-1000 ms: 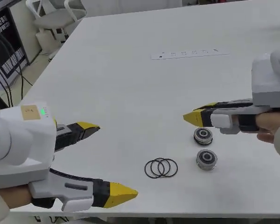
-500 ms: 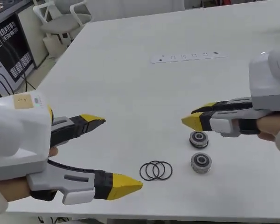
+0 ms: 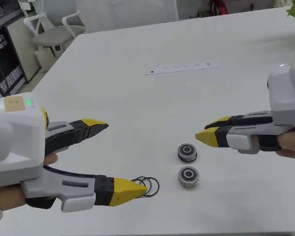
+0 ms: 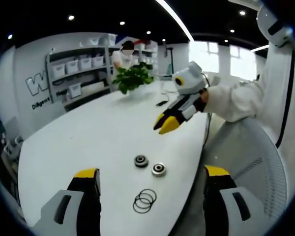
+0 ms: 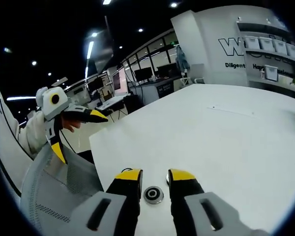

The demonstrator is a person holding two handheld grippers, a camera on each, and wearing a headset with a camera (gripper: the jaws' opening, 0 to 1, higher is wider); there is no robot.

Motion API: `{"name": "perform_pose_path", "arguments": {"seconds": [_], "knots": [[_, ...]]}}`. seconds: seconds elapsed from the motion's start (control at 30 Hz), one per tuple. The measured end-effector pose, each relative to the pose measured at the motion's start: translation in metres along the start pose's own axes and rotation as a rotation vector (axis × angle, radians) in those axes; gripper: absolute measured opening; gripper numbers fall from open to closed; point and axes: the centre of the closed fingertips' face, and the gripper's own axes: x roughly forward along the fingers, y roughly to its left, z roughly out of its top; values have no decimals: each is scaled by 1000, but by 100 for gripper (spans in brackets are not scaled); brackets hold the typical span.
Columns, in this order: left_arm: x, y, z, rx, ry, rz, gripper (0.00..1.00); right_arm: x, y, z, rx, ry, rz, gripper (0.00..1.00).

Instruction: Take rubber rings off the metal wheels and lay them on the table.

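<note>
While the left gripper (image 3: 115, 157) is hovering over the table (image 3: 137, 93) w/ its jaws spread wide and gripping nothing, 3 loose rubber rings (image 4: 145, 200) are lying overlapped on the tabletop btwn those jaws, just ahead of the tips. In the head view the lower yellow tip is covering part of them. The right gripper (image 3: 209, 130) is hanging w/ its jaws only a narrow gap apart, also gripping nothing. The first metal wheel (image 5: 153, 194) is lying flat just beyond that gap, not touching the tips. The second metal wheel (image 3: 189, 176) is sitting just beside it, nearer the rings.
</note>
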Motion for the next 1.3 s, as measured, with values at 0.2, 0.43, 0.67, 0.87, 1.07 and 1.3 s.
{"name": "perform_pose_path", "arguments": {"seconds": [0.2,0.43,0.67,0.87,1.07,1.3], "knots": [[9,-4,9,12,-2,-13,86,-18,-11,-8,18,-2,-3,20],[18,-5,19,44,7,-17,84,-31,-23,-8,44,-39,-8,20],[23,0,32,56,-1,-9,79,-31,-34,-18,113,-66,7,21],[34,2,51,83,-30,-26,76,-27,-43,-23,153,-83,4,21],[49,6,57,95,-38,-49,71,-23,-52,-29,181,-83,3,22],[79,13,46,100,0,-62,61,-13,-57,-46,206,-45,12,25]]}}
